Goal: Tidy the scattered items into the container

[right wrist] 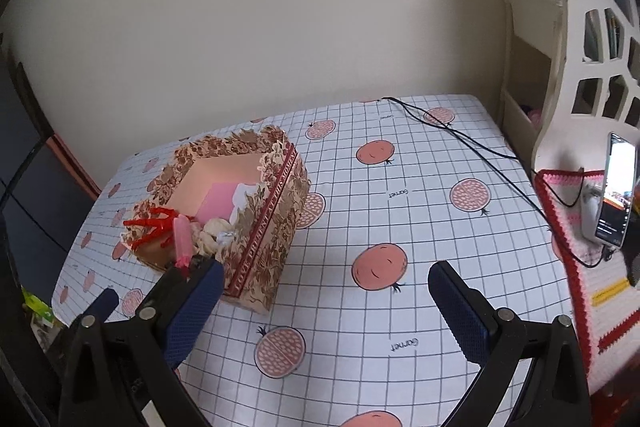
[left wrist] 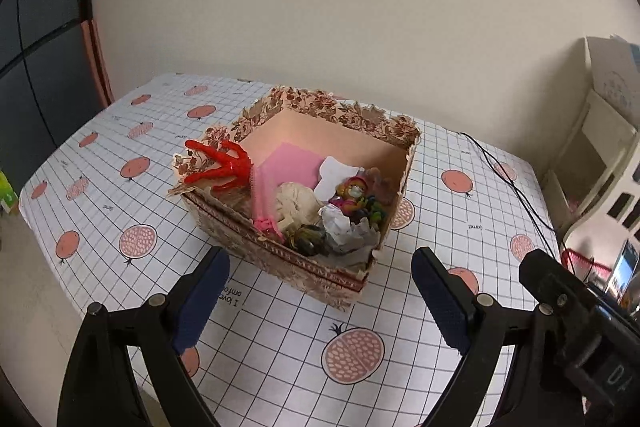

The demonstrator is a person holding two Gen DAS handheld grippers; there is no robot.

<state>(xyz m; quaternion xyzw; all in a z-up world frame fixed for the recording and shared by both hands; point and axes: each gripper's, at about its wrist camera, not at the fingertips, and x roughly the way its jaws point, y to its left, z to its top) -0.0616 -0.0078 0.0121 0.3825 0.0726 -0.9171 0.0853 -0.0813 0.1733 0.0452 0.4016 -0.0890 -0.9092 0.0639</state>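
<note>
A floral cardboard box [left wrist: 320, 273] stands on the table; it also shows in the right wrist view [right wrist: 272, 227]. Inside lie a pink sheet [left wrist: 292, 163], a pink comb [left wrist: 262, 197], a beige crumpled wad [left wrist: 296, 205], crumpled white paper [left wrist: 340, 227], a small figurine [left wrist: 352, 193] and a dark object [left wrist: 308, 239]. A red claw-shaped toy [left wrist: 224, 163] rests on the box's left rim. My left gripper [left wrist: 320, 303] is open and empty, just in front of the box. My right gripper [right wrist: 326, 307] is open and empty, to the box's right.
The table has a grid cloth with pomegranate prints [right wrist: 400, 211]. A black cable [right wrist: 460, 139] runs across its far right. A phone [right wrist: 616, 191] stands on a crocheted mat [right wrist: 580, 267] at the right, by a white shelf [right wrist: 560, 47]. A wall stands behind.
</note>
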